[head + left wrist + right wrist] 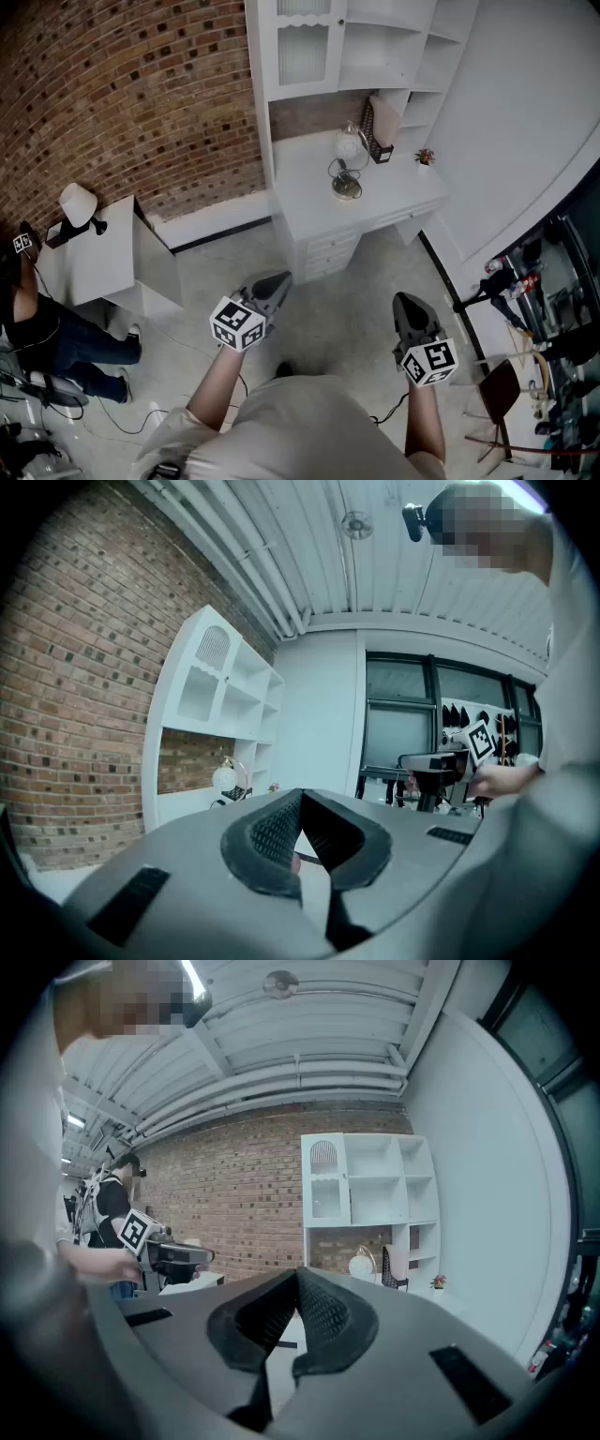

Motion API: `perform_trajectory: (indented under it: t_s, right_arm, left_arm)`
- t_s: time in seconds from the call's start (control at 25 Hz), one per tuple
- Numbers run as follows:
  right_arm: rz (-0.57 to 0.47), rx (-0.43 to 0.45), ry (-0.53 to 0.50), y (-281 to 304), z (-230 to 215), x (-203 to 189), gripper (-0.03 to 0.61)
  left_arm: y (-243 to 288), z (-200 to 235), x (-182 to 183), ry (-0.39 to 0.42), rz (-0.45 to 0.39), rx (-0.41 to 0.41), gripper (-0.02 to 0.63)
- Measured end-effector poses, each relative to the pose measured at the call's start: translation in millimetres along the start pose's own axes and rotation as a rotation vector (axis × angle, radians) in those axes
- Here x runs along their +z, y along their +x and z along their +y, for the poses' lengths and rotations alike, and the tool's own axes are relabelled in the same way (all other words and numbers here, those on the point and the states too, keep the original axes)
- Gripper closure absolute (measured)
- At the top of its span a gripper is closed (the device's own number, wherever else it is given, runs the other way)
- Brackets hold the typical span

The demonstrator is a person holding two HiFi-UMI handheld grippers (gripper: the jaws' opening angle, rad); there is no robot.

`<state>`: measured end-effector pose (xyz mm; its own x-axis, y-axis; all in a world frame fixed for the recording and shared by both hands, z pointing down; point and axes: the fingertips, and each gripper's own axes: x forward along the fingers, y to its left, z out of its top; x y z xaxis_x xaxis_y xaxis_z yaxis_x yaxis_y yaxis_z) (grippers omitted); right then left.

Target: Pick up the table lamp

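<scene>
The table lamp [348, 150], a clear globe on a curved wire stem with a round base, stands on the white desk [305, 173] against the brick wall, far ahead of both grippers. It shows small in the left gripper view as the lamp [225, 777] and in the right gripper view as the lamp [361, 1265]. My left gripper [279, 280] is held over the floor, shut with nothing in it, tips together [301, 795]. My right gripper [403, 301] hovers beside it, also shut and empty [298, 1271]. Both point toward the desk.
A white hutch with shelves [375, 37] rises over the desk, which carries a black rack [379, 131] and a small potted plant [425, 157]. At left stands a white side cabinet [94, 258] with a shaded lamp [79, 202]; a person [42, 323] is beside it. A chair [502, 389] is at right.
</scene>
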<state>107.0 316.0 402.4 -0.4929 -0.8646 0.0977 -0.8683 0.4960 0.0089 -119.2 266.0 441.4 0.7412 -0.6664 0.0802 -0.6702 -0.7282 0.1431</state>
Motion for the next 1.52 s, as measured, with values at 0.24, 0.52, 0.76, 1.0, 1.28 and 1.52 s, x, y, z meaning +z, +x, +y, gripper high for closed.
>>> perform_trajectory:
  t_s: [0.24,0.52,0.76,1.0,1.28,1.52]
  right_arm:
    - [-0.006,0.023,-0.009,7.4,6.4,1.5,0.568]
    - [-0.006,0.034,-0.017,12.3,13.5,4.2,0.568]
    - [-0.001,0.023,0.01,17.2,15.5,1.7,0.567]
    - [0.0,0.015,0.002,22.9,23.8,1.5,0.566]
    - [0.011,-0.008,0.018,29.4,31.0,-1.3,0.545]
    - [0.022,-0.031,0.024,37.8,39.1,-4.5,0.497]
  left_arm:
    - [-0.4,3.3,3.8,-0.001,-0.004,-0.002,0.597]
    - [-6.3,6.8,5.0,-0.005,-0.007,0.003,0.597]
    - [-8.6,7.3,7.1,-0.005,-0.002,-0.003,0.597]
    - [-10.3,12.2,4.6,-0.013,0.005,-0.014,0.597]
    - [-9.2,20.0,3.3,-0.025,0.018,-0.027,0.565]
    - [-9.7,31.0,0.2,-0.033,0.021,-0.054,0.513]
